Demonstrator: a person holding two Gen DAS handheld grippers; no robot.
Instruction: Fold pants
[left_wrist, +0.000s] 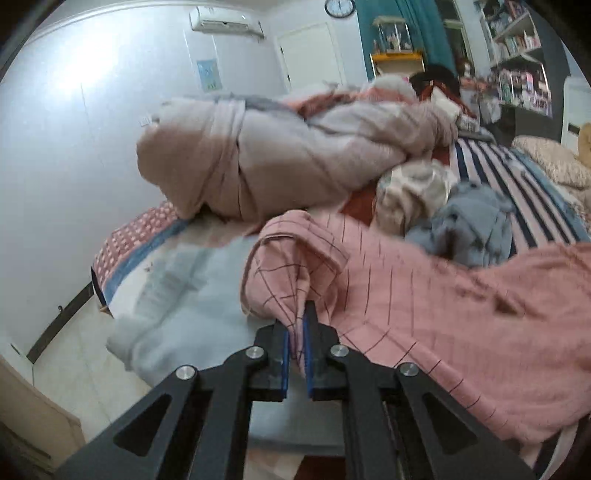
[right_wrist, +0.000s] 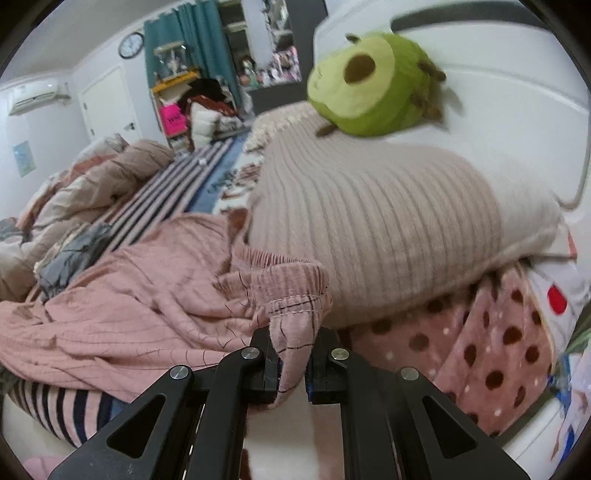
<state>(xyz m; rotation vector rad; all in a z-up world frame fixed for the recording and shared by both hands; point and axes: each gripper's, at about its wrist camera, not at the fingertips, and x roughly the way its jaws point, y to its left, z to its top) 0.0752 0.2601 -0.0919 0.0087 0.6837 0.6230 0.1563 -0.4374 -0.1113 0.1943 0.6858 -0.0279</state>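
A: Bed (left_wrist: 177, 295) cluttered; pink checked pants (left_wrist: 424, 314) lie across it beside the ribbed pillow (right_wrist: 388, 221).

B: Left gripper (left_wrist: 295, 332) jaws pinch a leg end; right gripper (right_wrist: 291, 354) jaws pinch the waistband (right_wrist: 288, 288).

A: Advice: keep tension even, align edges before laying down.

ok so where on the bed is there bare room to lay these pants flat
Free: the pale sheet between the pink pants and the rolled duvet. Crowded: grey clothes beyond the pants, the ribbed pillow beside the waistband.
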